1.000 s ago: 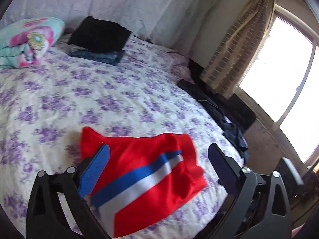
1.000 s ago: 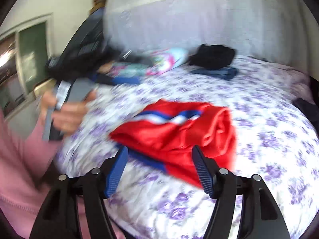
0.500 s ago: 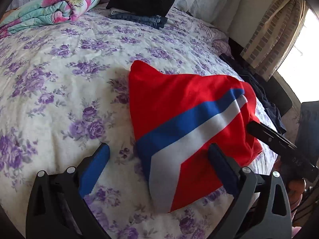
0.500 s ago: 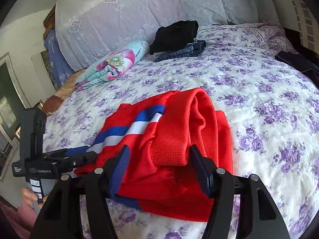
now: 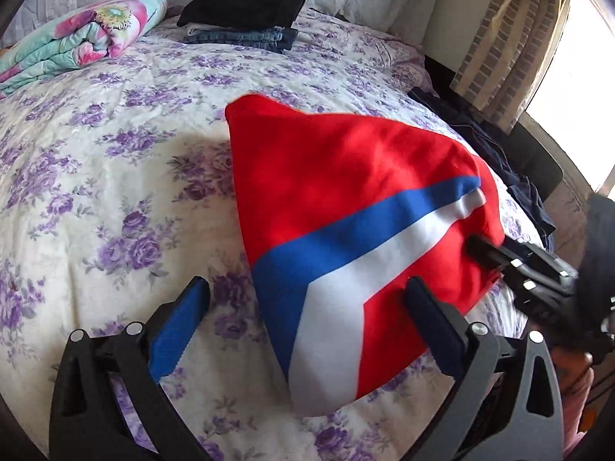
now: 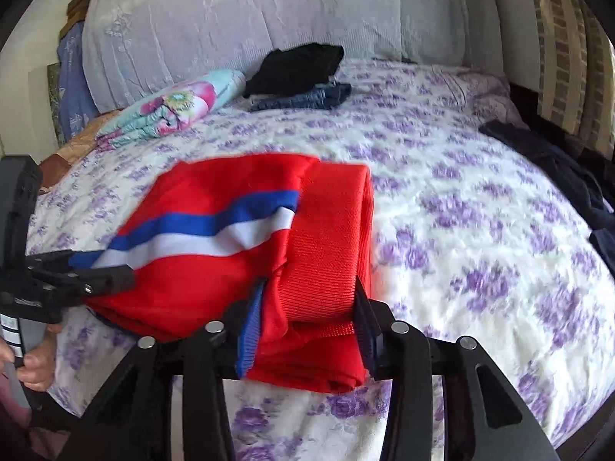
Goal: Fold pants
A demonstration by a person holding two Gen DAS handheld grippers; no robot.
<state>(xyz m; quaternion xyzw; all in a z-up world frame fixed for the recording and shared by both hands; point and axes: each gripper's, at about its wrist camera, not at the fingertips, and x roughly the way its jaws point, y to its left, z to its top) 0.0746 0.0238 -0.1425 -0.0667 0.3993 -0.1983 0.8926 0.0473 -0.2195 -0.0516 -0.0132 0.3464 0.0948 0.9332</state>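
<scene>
With our right gripper (image 6: 305, 320) jaws clamped on the red pants' (image 5: 346, 207) ribbed waistband and our left gripper (image 5: 303, 322) jaws open over the striped corner beside it, we needed an equally firm pinch there before lifting.

From my remote station: the bed (image 5: 115, 192), spread with a purple-flowered sheet, carries the folded red pants (image 5: 346, 230) near its edge, a rolled floral blanket (image 5: 84, 38), a stack of dark folded clothes (image 5: 246, 19) and dark garments (image 6: 557, 169) at one side.
</scene>
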